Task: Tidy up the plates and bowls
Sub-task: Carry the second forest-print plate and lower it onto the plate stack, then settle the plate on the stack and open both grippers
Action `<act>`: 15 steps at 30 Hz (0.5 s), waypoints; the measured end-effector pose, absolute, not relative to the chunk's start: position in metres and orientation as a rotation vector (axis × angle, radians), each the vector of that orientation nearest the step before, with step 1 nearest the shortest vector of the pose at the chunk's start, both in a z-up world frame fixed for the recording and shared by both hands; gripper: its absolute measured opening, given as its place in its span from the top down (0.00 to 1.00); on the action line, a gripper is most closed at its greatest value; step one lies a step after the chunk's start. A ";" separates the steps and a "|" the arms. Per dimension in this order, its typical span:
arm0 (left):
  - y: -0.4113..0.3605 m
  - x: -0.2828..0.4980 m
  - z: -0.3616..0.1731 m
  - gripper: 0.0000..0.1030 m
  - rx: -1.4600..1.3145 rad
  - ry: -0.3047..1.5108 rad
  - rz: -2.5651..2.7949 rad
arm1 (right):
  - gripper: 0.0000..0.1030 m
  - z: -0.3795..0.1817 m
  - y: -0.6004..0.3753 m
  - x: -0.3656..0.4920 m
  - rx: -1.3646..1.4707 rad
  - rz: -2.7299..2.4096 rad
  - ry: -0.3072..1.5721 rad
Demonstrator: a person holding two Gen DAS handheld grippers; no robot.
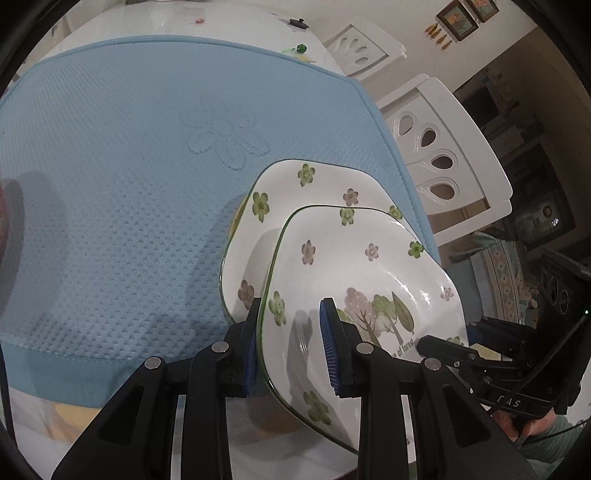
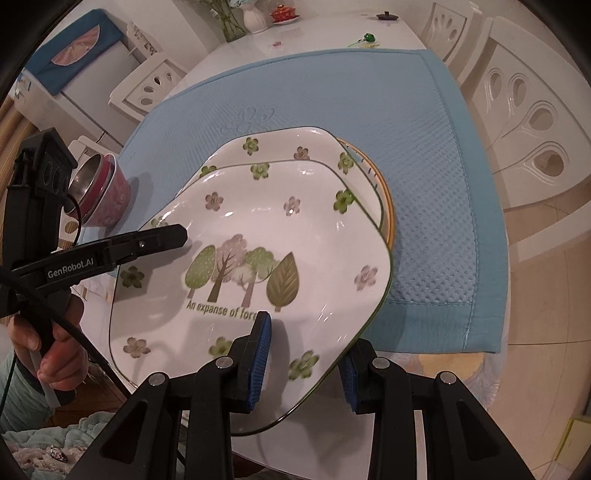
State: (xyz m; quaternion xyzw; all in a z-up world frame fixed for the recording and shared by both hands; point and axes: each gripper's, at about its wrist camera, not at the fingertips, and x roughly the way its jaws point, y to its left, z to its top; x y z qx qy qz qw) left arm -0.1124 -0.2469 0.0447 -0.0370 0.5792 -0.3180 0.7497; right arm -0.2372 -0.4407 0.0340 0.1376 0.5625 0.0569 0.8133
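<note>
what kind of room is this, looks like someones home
Most likely a home dining area: a white table with a blue mat, carved white dining chairs around it, and framed pictures on the wall.

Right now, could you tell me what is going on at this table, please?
A person holds a gripper in each hand, and both are clamped on one white square plate with a tree print: the left gripper on one edge, the right gripper on the opposite one. The plate sits over a matching flowered plate and a yellow-rimmed dish on the blue mat. A pink steel-lined bowl stands aside.
</note>
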 end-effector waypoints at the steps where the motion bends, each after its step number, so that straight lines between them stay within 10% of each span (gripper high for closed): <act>1: -0.247 -0.112 0.044 0.76 -0.083 1.267 -0.694 | 0.68 0.034 -0.441 -0.237 0.296 0.122 1.202; 15: -0.251 -0.104 0.043 0.76 -0.054 1.274 -0.693 | 0.68 0.033 -0.441 -0.233 0.302 0.130 1.219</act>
